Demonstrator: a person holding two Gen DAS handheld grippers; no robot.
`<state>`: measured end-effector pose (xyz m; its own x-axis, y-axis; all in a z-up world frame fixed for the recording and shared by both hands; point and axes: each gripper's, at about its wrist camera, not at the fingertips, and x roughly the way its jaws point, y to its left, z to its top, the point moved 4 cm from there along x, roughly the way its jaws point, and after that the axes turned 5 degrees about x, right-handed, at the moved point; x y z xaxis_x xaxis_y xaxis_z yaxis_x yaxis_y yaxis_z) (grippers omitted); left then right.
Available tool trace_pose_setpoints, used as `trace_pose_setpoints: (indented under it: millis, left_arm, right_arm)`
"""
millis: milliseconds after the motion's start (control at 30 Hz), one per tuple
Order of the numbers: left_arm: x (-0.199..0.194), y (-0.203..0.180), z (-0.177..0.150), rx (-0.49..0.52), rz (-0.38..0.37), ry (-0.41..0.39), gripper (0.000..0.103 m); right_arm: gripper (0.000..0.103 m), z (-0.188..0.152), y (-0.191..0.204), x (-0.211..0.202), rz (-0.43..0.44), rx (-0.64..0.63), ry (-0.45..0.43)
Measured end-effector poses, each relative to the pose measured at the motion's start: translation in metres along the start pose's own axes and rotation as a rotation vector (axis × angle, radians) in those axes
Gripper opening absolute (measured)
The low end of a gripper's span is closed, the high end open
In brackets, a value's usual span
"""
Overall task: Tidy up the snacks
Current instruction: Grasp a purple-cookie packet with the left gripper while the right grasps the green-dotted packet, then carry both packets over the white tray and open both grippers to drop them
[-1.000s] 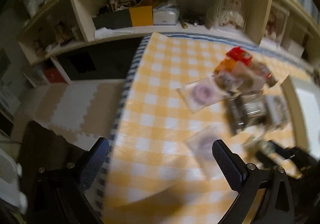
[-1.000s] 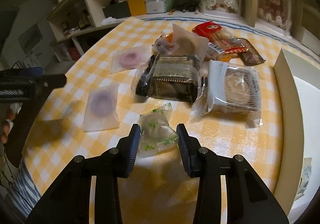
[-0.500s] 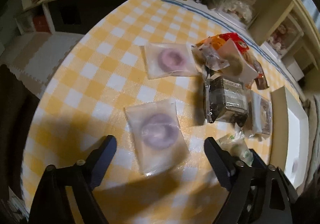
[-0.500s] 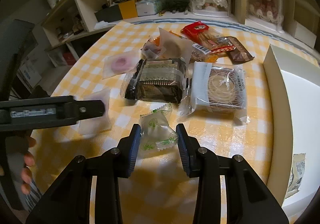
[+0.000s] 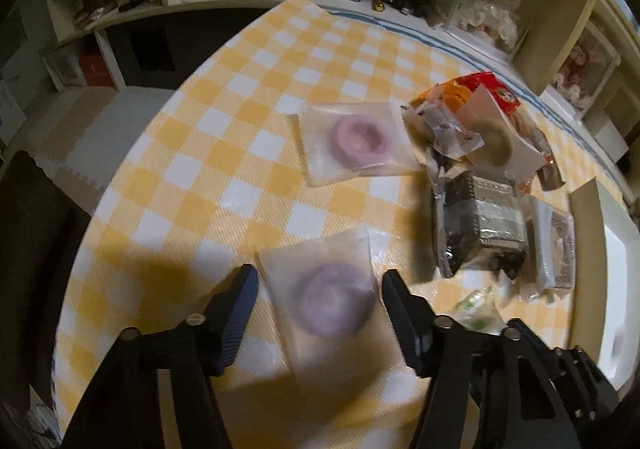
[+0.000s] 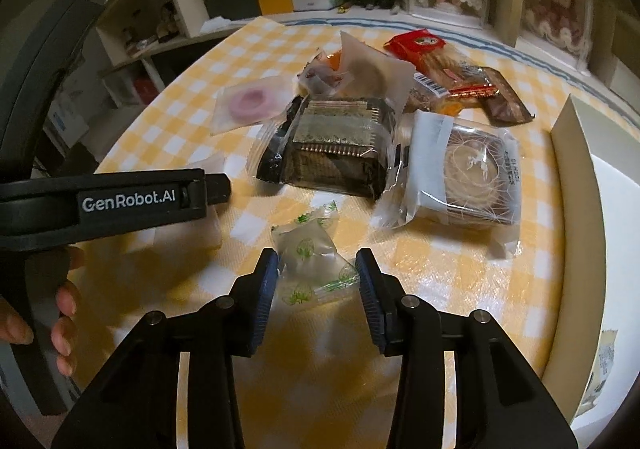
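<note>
On the table (image 5: 224, 153), left hand-held gripper (image 5: 316, 285) has just been closing around purple donut (image 5: 332, 301), not gripping yet. Right hand-held gripper (image 6: 316, 269), just opening, straddles candy (image 6: 312, 265) loosely.

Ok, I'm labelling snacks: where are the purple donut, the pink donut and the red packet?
purple donut (image 5: 334, 299), left wrist view, ring's middle.
pink donut (image 6: 252, 101), right wrist view, ring's rim.
red packet (image 6: 416, 45), right wrist view, printed top.

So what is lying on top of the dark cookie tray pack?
A frosted donut pouch leans over the back edge of the dark cookie tray pack. A small crinkled wrapper sits beside the pouch. What they cover cannot be seen.
</note>
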<state>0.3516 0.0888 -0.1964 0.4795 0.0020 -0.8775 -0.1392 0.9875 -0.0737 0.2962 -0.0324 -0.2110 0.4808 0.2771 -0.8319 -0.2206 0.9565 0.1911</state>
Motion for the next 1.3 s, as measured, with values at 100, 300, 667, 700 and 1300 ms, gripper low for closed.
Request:
trace_pose_setpoints:
  millis: [100,300,667,700,1300]
  left_arm:
    - [0.001,-0.001,0.0,0.018,0.005,-0.006,0.053]
    - [-0.005,0.004,0.001,0.014,-0.029,0.008,0.047]
    - [-0.047,0.003,0.002,0.077,-0.06,-0.045,0.046]
    - [-0.05,0.001,0.001,0.084,-0.059,-0.054,0.046]
    - [-0.156,-0.021,-0.008,0.164,-0.107,-0.242,0.046]
  right_arm:
    - [0.054,0.001,-0.001,0.0,-0.007,-0.029,-0.001]
    - [0.067,0.005,0.001,-0.003,0.02,-0.104,-0.002]
    - [0.031,0.006,-0.012,-0.004,0.023,-0.085,0.037]
    - [0.031,0.009,-0.014,-0.008,0.026,-0.069,0.024]
    - [0.031,0.05,-0.039,-0.105,0.019,0.046,-0.143]
